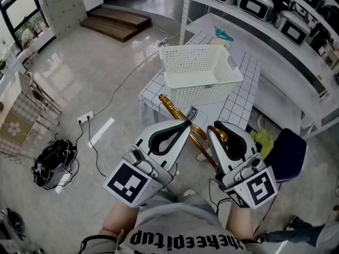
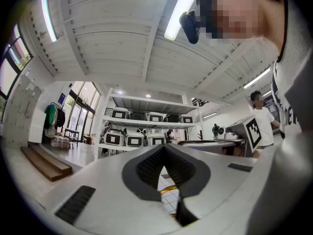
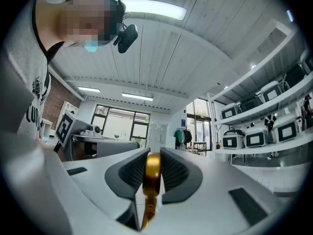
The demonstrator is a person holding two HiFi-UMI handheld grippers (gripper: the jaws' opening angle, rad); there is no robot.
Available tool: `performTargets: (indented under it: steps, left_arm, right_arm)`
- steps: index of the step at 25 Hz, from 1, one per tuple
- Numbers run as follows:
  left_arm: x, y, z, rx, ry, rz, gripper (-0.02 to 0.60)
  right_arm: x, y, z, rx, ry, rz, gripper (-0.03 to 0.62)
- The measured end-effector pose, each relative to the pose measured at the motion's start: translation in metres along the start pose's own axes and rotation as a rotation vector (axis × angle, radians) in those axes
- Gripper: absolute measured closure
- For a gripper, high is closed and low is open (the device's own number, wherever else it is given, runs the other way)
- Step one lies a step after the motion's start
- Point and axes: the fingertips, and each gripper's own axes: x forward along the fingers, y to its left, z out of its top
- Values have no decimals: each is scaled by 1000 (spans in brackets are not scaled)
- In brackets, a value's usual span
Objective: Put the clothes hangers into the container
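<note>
A white perforated basket [image 1: 198,70] stands on the small grid-patterned table [image 1: 241,97]. A gold clothes hanger [image 1: 177,112] slants from the table's front edge down toward me. My right gripper [image 1: 217,128] is shut on its hook end; in the right gripper view the gold metal [image 3: 152,173] sits pinched between the dark pads. My left gripper [image 1: 185,125] hovers just left of the hanger's bar with its tips together. Nothing lies between the jaws of the left gripper [image 2: 164,148] in its own view, and the hanger [image 2: 168,189] shows below them.
Shelves with grey-white devices [image 1: 254,1] run along the back right, with a teal object [image 1: 223,34] on the lower shelf. A power strip and cable [image 1: 85,118], a black bundle [image 1: 53,160] and a wooden step [image 1: 116,23] lie on the floor at left.
</note>
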Motion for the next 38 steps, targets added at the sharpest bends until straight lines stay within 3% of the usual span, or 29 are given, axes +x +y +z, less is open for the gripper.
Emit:
performTargets:
  steps: [24, 31, 38]
  left_arm:
    - [-34, 37, -3, -1, -17, -8, 569]
    - [-33, 53, -2, -8, -18, 10, 569]
    - [-14, 72, -4, 1, -25, 59, 569]
  right_arm:
    - [32, 20, -3, 2, 3, -37, 520]
    - [44, 6, 4, -13, -5, -39, 520]
    - [62, -18, 6, -18, -25, 12, 520]
